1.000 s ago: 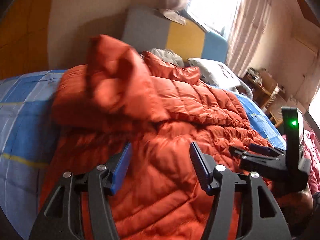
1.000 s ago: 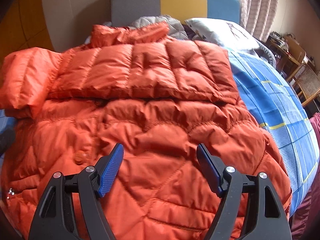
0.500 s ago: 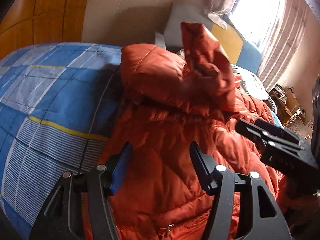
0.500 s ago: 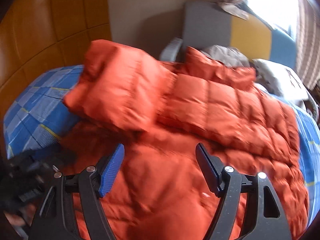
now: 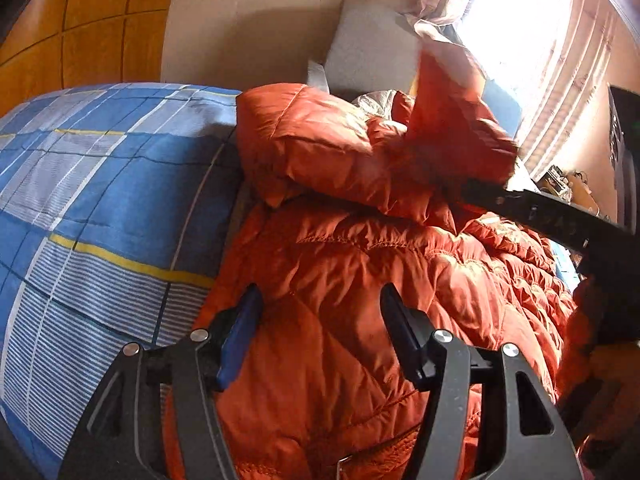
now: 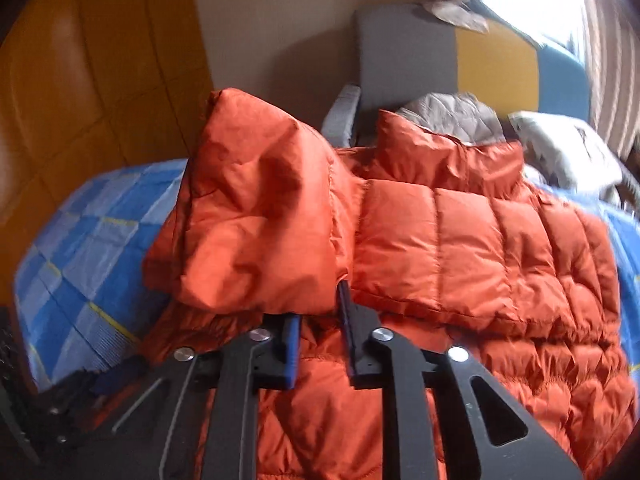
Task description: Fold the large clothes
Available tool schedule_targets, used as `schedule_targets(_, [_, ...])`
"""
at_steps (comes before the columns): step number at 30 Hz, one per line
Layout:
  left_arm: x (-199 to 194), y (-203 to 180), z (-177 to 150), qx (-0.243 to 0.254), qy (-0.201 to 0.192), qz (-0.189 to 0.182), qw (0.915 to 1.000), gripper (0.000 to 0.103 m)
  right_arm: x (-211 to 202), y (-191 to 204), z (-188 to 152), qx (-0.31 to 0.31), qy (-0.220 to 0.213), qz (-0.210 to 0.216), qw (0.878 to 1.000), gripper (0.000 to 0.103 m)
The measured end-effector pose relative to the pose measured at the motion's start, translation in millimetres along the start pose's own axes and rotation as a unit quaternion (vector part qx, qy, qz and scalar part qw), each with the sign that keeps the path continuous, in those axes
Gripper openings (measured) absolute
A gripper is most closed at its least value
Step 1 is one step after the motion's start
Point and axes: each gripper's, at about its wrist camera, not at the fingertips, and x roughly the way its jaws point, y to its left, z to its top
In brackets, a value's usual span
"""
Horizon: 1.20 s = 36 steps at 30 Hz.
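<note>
The orange down jacket [image 6: 460, 264] lies spread on the bed [image 5: 100, 200], which has a blue checked cover, with the collar at the far end near the padded headboard [image 6: 404, 64]. One sleeve [image 6: 260, 232] stands up on the left side of the jacket and is bent over toward the chest.

The right gripper [image 6: 320, 332] has just been closing; its blue pads now stand close together on the lower edge of this sleeve, and a fold of the orange fabric sits between them, so it seems to pinch the sleeve. The left gripper [image 5: 318, 332] hangs over the near part of the jacket body with its jaws apart and nothing between them.

The jacket looks light and very soft, full of air, with a smooth shiny shell. I judge that it will slide easily from the pads and will spring back after each fold, so a fold needs pressing down. It is better to take hold at a stitched seam, the hem or a cuff, where the layers are thin and firm, and not on a puffy panel. A thick pinch on the filling may slip out.
</note>
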Motion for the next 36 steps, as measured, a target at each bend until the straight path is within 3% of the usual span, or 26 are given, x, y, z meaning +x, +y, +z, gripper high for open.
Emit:
schedule_targets(4, [0.2,-9.2,7.8,0.011,-0.004,-0.007,0.9999,0.061,-11.6,-43.8,5.4,0.084,-0.002,0.021,0.996,0.008])
schedule_targets(9, [4.8,-26.5,20.6,0.029,-0.005,-0.018,0.9994,0.061,-20.5,-98.5,5.4,0.148,-0.007,0.002,0.989,0.005])
schedule_targets(17, [17.9,-55.4,39.4,0.063,-0.007,-0.027,0.9977,0.061,-20.5,-167.1,-21.5,0.226,0.010,-0.016,0.974,0.005])
schedule_targets(19, [19.2,-59.1,46.0,0.067,-0.011,-0.028,0.9973,0.061,-20.5,-176.7,-26.9,0.243,0.014,-0.007,0.970,0.012])
schedule_targets(21, [19.7,-61.9,51.4,0.072,-0.015,-0.029,0.9969,0.061,-21.7,-185.6,-29.7,0.257,0.013,-0.005,0.966,0.029])
schedule_targets(24, [22.5,-63.8,62.3,0.078,-0.020,-0.026,0.9964,0.061,-22.7,-195.0,-32.1,0.282,0.007,-0.002,0.959,0.043])
schedule_targets(29, [26.5,-66.8,81.7,0.086,-0.033,-0.019,0.9956,0.061,-21.8,-220.9,-30.9,0.321,-0.003,-0.008,0.947,0.043])
schedule_targets(30, [27.3,-67.6,84.5,0.088,-0.035,-0.019,0.9954,0.061,-21.9,-223.8,-29.8,0.321,-0.004,-0.009,0.947,0.038])
schedule_targets(33, [34.8,-72.5,97.1,0.095,-0.040,-0.019,0.9945,0.060,-23.0,-225.5,-23.3,0.306,-0.010,-0.017,0.952,0.023])
schedule_targets(36, [48.7,-79.3,106.6,0.105,-0.034,-0.024,0.9937,0.060,-22.7,-223.9,-16.0,0.278,-0.013,-0.033,0.960,0.019])
